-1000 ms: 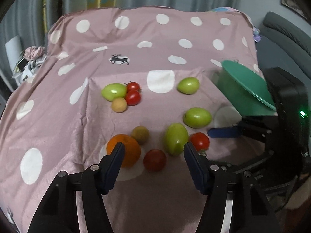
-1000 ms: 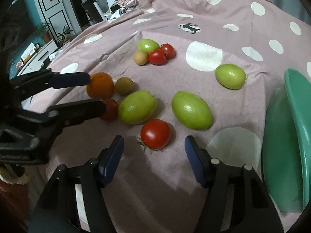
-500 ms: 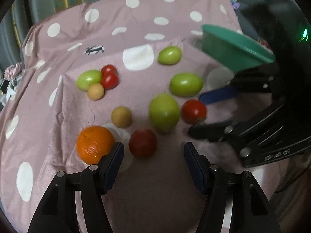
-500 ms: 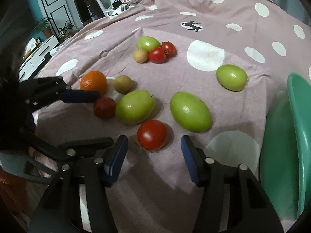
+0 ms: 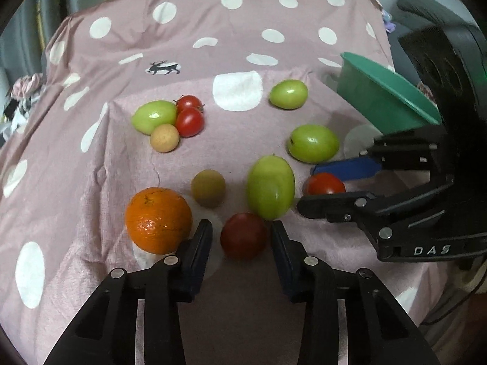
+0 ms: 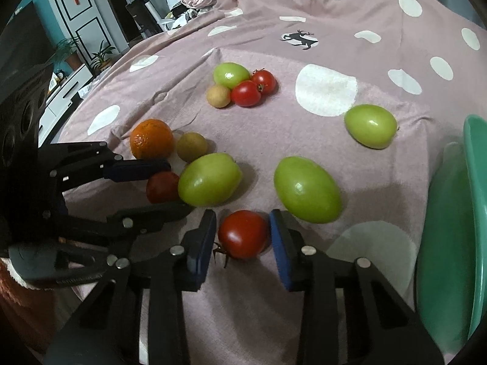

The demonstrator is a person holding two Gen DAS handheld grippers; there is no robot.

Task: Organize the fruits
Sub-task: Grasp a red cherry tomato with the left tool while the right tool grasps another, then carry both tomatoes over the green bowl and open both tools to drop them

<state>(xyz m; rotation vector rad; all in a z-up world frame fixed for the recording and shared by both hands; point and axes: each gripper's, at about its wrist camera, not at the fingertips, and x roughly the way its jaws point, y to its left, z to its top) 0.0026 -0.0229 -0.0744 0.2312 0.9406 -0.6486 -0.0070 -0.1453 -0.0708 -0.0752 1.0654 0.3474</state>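
Fruits lie scattered on a pink dotted cloth (image 5: pixel 152 45). My left gripper (image 5: pixel 240 231) is closing around a dark red fruit (image 5: pixel 243 235); its right pad touches the fruit, while a slim gap shows at the left pad. My right gripper (image 6: pixel 243 216) is closing too, and both its blue pads press the sides of a bright red tomato (image 6: pixel 243 234). An orange (image 5: pixel 158 219) sits just left of the left gripper. A large green fruit (image 5: pixel 271 187) lies between the two grippers, and another green fruit (image 6: pixel 307 194) lies right of the tomato.
A green bowl (image 5: pixel 386 100) stands tilted at the right edge of the cloth. Behind lie a brown round fruit (image 5: pixel 208 187), one more green fruit (image 5: pixel 288 94), and a cluster of two small tomatoes (image 5: pixel 188 121), a green fruit and a tan ball. Furniture stands beyond the bed.
Both grippers have narrowed from wide open. The left one sank toward the dark red fruit and now brackets it. The right one's pads have come in onto the red tomato.
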